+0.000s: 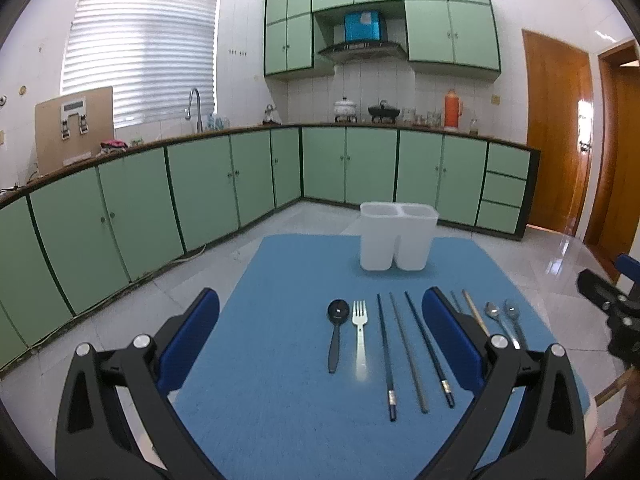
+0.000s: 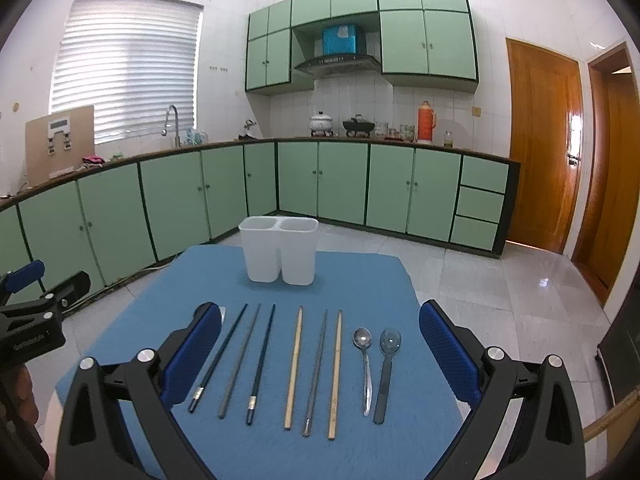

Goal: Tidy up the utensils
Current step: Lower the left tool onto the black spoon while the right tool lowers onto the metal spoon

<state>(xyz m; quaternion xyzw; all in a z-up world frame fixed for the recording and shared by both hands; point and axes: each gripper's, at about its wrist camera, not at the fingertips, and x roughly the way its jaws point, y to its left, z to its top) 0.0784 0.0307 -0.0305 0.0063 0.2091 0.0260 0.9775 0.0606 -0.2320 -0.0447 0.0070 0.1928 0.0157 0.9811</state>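
From the left wrist camera, the left claw (image 1: 320, 336) hangs above the near end of the blue mat (image 1: 280, 400), jaws spread wide and holding nothing. Between its blue pads lie a black spoon (image 1: 335, 336), a white fork (image 1: 360, 340) and three dark chopsticks (image 1: 412, 352), all side by side with their long axes running away from the claw toward the white two-compartment holder (image 1: 394, 242) at the far end of the surface. Handles point back toward the claw, heads and tips toward the holder. More utensils lie partly hidden behind the right-hand pad. The right claw (image 1: 612, 304) shows at the frame's right edge.

From the right wrist camera, the right claw (image 2: 320, 340) is likewise fully open and empty. Between its pads lie the same three dark chopsticks (image 2: 244, 360), then two wooden chopsticks (image 2: 294, 368) with a grey one (image 2: 316, 372) between them, then a metal spoon (image 2: 365, 364) and a dark spoon (image 2: 386, 368), all parallel, near ends toward the claw. The holder (image 2: 280, 248) stands upright, apparently empty, ahead and a little left of centre.

Nothing has gone into the holder yet. Spoon and fork sit squarely before the left claw, the paired spoons and wooden chopsticks before the right; each utensil would need a pinch across its narrow width, not along its length.
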